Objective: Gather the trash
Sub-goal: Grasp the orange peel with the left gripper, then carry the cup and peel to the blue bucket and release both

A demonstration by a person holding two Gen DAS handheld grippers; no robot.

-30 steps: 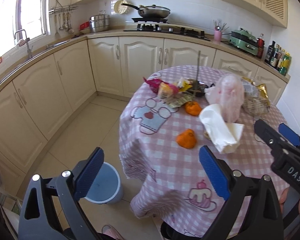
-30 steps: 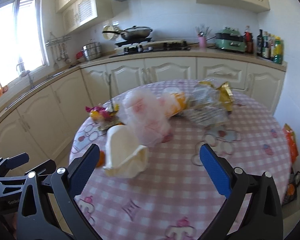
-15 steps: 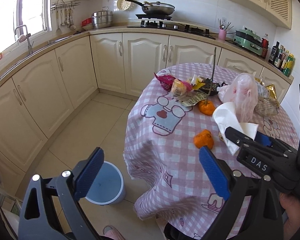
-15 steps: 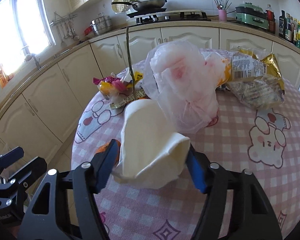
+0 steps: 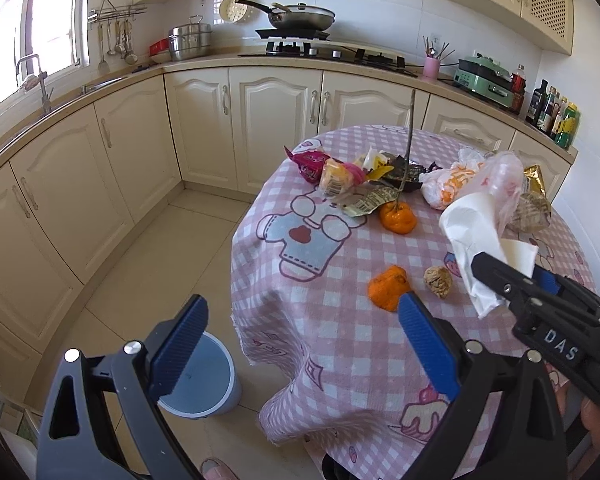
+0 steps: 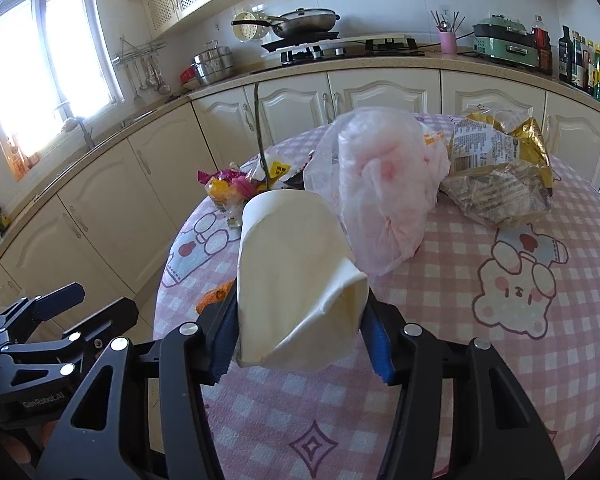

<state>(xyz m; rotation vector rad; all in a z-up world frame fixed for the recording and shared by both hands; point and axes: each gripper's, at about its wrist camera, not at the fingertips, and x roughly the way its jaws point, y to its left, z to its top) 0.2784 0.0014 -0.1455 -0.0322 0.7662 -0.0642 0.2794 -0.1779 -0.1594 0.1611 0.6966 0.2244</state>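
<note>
A: Status of the table (image 5: 331, 320) and bin (image 5: 204, 376)?

B: The table was ahead of both sets of fingers and carried nearly all the trash. The bin stood on the floor, below the left gripper's (image 5: 300, 344) near finger. I could not tell whether anything lay in it. By this judgement, collection had barely begun.

A: Largest items remaining?

B: Beyond the right gripper (image 6: 300, 336) lay a pink bag (image 6: 379, 188) and, further right, a gold wrapper (image 6: 499, 168). Beyond the left fingers: a wrapper pile (image 5: 351, 176), two orange peels (image 5: 397, 218), and a small brown lump (image 5: 438, 282) nearest the right finger.

A: Finger state?

B: Left gripper: jaws wide, nothing between them. Right gripper: jaws closing, with the pads already pressed on a crumpled white paper cup (image 6: 296, 280), which stuck out forward past the fingertips.

A: Remaining work?

B: The cup had to reach the bin. Every other item awaited pickup.
</note>
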